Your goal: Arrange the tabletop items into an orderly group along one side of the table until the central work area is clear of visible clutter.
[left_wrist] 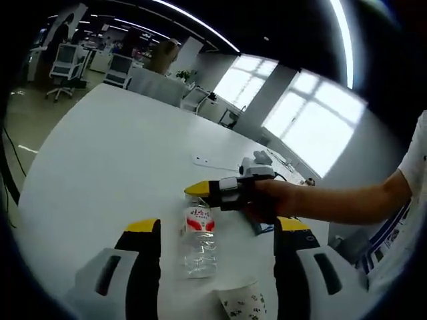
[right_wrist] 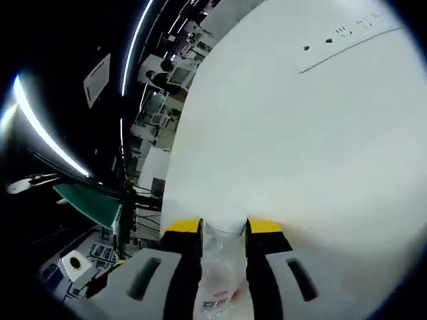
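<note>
Right gripper (right_wrist: 223, 230) clamped on clear plastic water bottle (left_wrist: 199, 241) near its capped neck, bottle upright on white table (left_wrist: 120, 153) toward the near edge beside patterned paper cup (left_wrist: 241, 303). Left gripper (left_wrist: 217, 230) spread wide, empty, either side of the bottle. Appeared nearly empty, hence judged light, thin-walled, crushable and slippery; best held at the stiffer neck.
</note>
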{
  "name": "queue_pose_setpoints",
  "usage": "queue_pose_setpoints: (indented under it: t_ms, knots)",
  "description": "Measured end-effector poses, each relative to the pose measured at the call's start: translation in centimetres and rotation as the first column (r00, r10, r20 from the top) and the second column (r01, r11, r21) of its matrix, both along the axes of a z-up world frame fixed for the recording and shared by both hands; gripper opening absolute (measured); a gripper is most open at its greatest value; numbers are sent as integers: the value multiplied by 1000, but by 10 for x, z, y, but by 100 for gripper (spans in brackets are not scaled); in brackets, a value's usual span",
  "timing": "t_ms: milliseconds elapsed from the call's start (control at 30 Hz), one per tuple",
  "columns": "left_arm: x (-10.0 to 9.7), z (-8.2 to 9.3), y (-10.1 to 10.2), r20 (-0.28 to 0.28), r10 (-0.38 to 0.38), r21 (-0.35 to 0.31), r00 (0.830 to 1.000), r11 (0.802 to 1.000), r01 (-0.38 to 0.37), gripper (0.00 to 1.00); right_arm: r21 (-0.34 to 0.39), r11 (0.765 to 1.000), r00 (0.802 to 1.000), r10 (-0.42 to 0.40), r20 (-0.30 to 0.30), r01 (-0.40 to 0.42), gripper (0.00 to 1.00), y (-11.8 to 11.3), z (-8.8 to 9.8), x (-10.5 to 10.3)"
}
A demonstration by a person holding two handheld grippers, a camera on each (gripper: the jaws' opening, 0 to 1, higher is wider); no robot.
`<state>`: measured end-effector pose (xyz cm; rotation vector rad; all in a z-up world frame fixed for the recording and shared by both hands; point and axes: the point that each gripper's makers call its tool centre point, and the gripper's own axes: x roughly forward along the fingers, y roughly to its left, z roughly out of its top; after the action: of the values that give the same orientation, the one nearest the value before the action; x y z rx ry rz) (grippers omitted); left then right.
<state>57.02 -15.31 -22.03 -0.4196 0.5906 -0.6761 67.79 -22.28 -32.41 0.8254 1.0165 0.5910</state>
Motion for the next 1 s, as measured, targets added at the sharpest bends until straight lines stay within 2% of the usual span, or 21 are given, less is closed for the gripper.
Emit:
queue_pose_setpoints:
  t_ms: [200,567,733,767,867,967,1000]
  knots:
    - [3,-9,-2,-15,-25,12,1000,1000,25,69,4,1000,1000,17,18,-17,20,0,3,-2]
    - [10,-24,-6,-36,-69,13,997,998,69,66,-19,998,993,54,109,-53,20,4,23,-7]
    - [18,-29,-13,-40,-110,-22,993,994,109,62,-48,996,979,86,187,-79,20,8,38,-9]
    - [19,-30,-17,-45,-128,-35,991,991,126,62,-50,995,976,91,197,-83,20,9,40,-10]
    - [20,-38,-27,-59,-196,-20,979,981,196,62,-68,993,961,113,252,-99,20,12,50,-12]
    - [23,-42,-38,-79,-234,-70,969,971,229,63,-68,991,955,126,270,-112,20,14,56,-14]
    - [26,-43,-41,-88,-246,-87,965,967,238,63,-80,989,945,143,294,-124,20,16,60,-16]
